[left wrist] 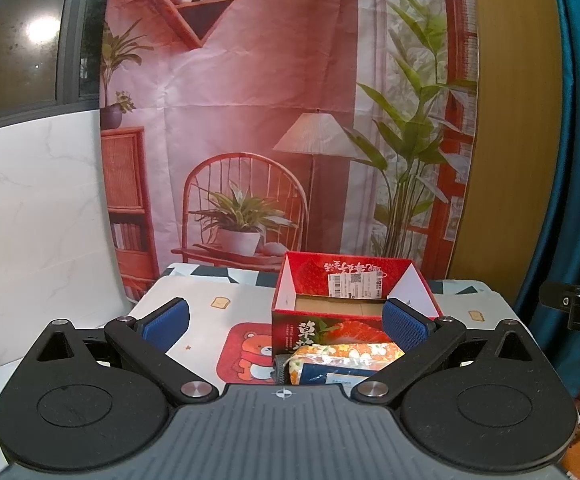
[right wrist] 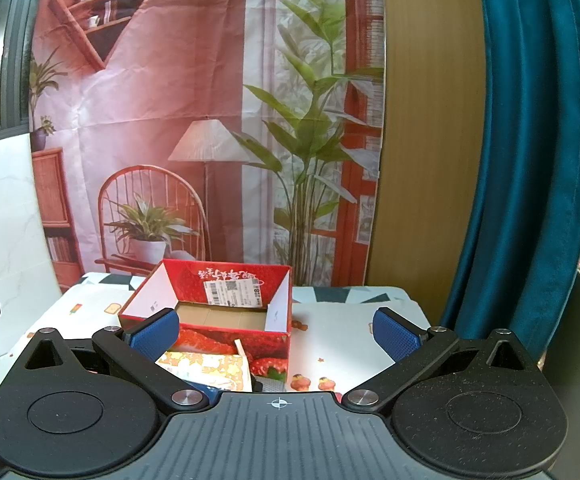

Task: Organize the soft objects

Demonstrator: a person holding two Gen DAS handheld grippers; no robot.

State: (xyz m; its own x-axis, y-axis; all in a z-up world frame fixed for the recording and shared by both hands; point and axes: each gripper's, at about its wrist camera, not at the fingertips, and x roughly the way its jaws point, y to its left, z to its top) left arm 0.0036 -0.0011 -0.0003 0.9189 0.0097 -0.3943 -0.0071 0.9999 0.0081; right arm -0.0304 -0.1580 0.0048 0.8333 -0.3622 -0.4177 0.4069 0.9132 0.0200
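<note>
Through the left wrist camera, my left tool (left wrist: 285, 326) hangs released, its blue pads spread wide with nothing between them. Ahead, the red strawberry box (left wrist: 350, 308) stands on the surface (left wrist: 193, 312) with its flaps up, and the part of its cardboard floor I can see is bare. Just in front of the box lies a floral soft pack (left wrist: 346, 356) with a dark blue pack (left wrist: 330, 376) touching it, both outside the box.

Through the right wrist camera, my right tool (right wrist: 275, 334) is likewise released and carries nothing. The box (right wrist: 225, 304) sits left of centre, and the floral soft pack (right wrist: 205, 368) rests against its near wall.

I judge the organizing barely begun: nothing soft shows inside the box, and both packs remain to be lifted in.
</note>
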